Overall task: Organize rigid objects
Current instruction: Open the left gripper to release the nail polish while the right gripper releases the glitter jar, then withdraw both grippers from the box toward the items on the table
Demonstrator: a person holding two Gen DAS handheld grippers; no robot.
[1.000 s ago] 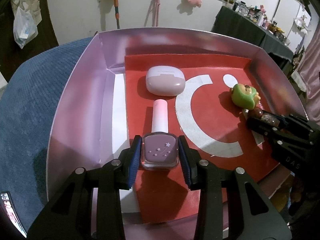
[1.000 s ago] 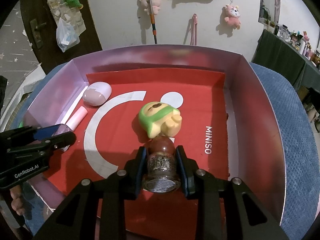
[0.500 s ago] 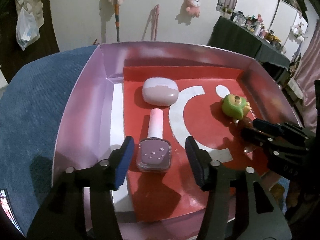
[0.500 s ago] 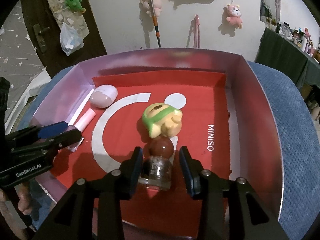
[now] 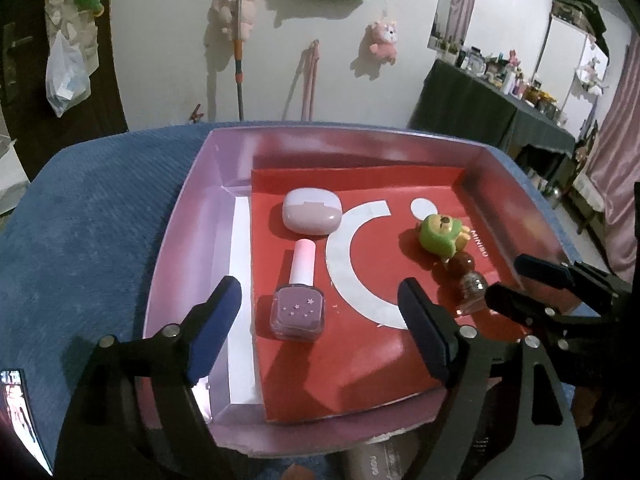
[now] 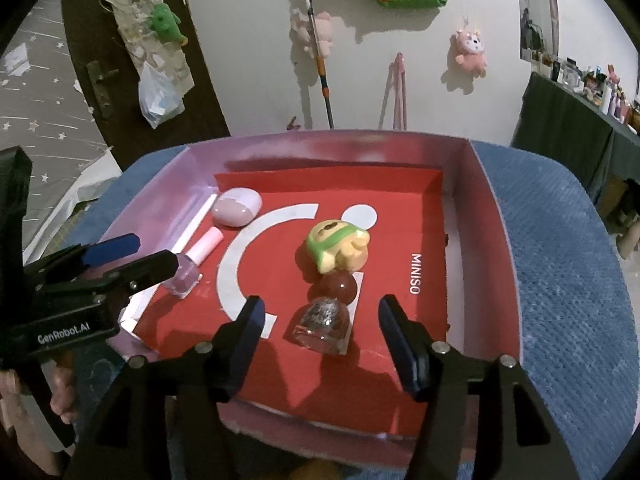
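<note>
A lilac nail polish bottle [image 5: 298,308] with a pink cap lies on the red liner of a pink tray [image 5: 188,248]. My left gripper [image 5: 318,286] hovers over it with its jaws opening, and the pads stand clear of the glass. A glittery bottle [image 6: 324,320] with a round brown cap lies further right, below a green toy figure [image 6: 338,246]. My right gripper [image 6: 321,304] straddles that bottle with its jaws opening and without touching it. A pale pink case [image 5: 312,216] rests behind the nail polish.
The tray [image 6: 476,240] sits on a blue textured cushion [image 5: 88,220]. Behind it is a white wall with hanging plush toys and a mop. A dark table [image 5: 500,100] crowded with small items stands at the right. A person's hand [image 6: 60,392] holds the left gripper.
Both grippers have let go of their bottles, spread their jaws and drawn back and up. The two bottles stay lying on the red liner.
</note>
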